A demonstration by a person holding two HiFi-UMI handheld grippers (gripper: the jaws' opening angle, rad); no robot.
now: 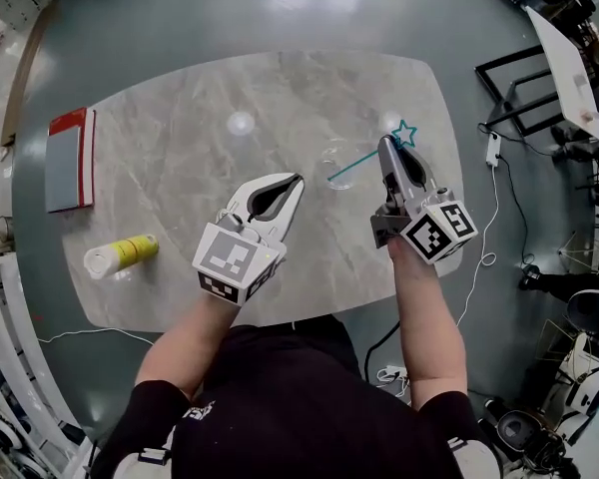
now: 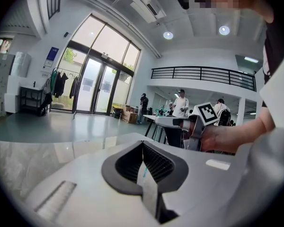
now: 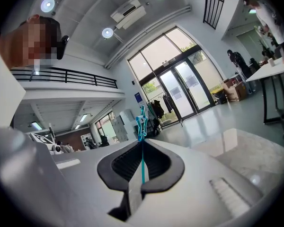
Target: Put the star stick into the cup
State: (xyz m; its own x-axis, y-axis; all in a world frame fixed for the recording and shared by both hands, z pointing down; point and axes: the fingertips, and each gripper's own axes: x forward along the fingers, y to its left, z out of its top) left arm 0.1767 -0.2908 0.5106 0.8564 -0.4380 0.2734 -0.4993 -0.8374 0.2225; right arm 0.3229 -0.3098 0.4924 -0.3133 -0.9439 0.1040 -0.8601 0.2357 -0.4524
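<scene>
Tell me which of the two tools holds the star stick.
The right tool: its jaws pinch the teal star stick. The left tool is shut with nothing between its jaws.

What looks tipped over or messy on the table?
The yellow bottle lies on its side near the left edge of the table, not standing up. No spill shows beside it. Nothing else looks odd.

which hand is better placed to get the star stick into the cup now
Right. The right gripper is already shut on the star stick, and the clear cup stands on the table just beside its tips. The left gripper is shut, empty, and farther from the cup.
</scene>
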